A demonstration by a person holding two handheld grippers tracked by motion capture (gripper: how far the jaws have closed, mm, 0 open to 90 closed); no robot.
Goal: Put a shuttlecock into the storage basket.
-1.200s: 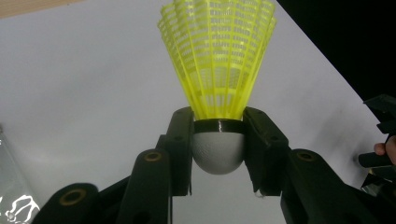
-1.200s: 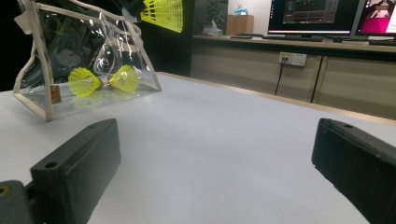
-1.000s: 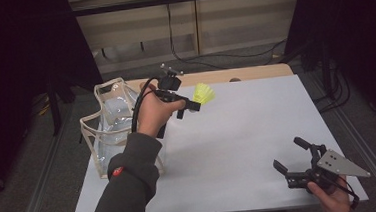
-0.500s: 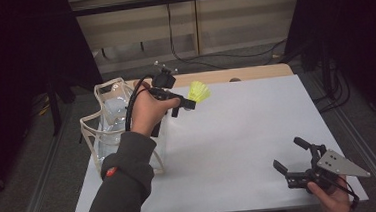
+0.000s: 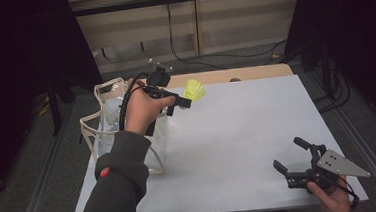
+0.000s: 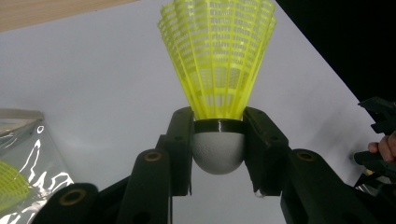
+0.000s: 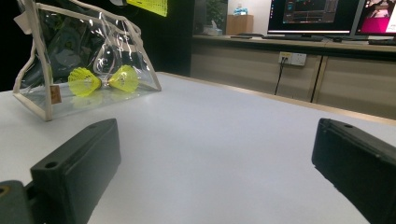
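High view, left claw (image 5: 188,102) raised above table, pinching yellow shuttlecock (image 5: 194,90), right claw (image 5: 291,156) spread, resting low near table edge.

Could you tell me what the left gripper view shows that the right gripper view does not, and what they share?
The left gripper view gives the grip itself: the left gripper shut on the white cork of a yellow shuttlecock, skirt pointing away. The right gripper view gives the open right gripper low over the table and two more shuttlecocks lying inside the clear bag. Both take in the white table and part of that bag.
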